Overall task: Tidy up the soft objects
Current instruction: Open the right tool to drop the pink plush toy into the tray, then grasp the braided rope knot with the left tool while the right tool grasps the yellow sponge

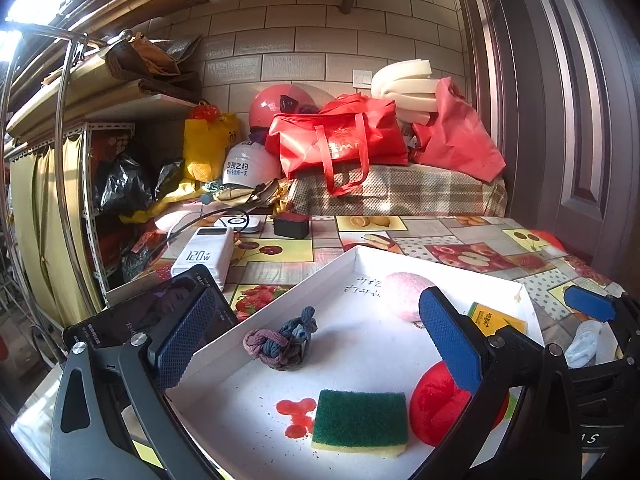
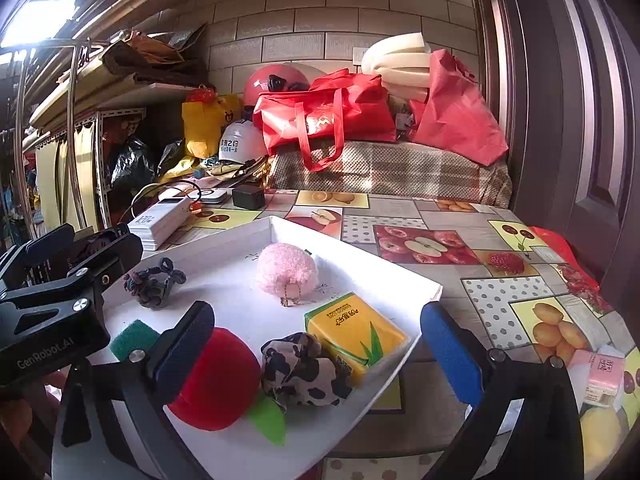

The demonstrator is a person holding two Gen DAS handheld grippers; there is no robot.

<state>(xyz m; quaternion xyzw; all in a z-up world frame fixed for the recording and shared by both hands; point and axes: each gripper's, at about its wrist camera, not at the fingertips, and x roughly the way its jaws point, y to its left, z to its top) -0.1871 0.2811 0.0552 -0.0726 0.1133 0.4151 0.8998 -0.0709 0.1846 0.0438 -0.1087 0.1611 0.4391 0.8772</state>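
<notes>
Both pairs of jaws stood wide apart and pinched nothing: the left gripper (image 1: 316, 336) hung over the near left part of the white tray (image 1: 280, 292), and the right gripper (image 2: 316, 344) hung over the tray's near right part, with its right finger (image 2: 450, 354) outside the tray rim, above the fruit-patterned tablecloth (image 2: 500, 248). All the soft objects lay inside the tray. A knotted grey-blue and mauve cloth bundle (image 1: 284, 342) sat alone near the left wall. A green and yellow scrub sponge (image 1: 360, 422) lay flat near the front, just beside a red stain (image 1: 298, 416) on the tray floor. A red plush apple (image 2: 218, 380) with a green felt leaf (image 2: 268, 420) lay just beside the sponge, partly behind the right gripper's left finger (image 2: 184, 354). A black-and-white spotted cloth (image 2: 302, 368) lay touching the apple on one side and a yellow tissue pack (image 2: 354, 330) on the other. A pink fluffy pompom (image 2: 286, 268) with a small metal chain lay further back, near the middle of the tray. Beyond the tray, on the table, a white power bank (image 1: 204, 256) and a small black box (image 1: 291, 225) lay near the clutter of red bags (image 1: 340, 136) and helmets. A pink packet (image 2: 600, 376) lay at the table's right edge.
</notes>
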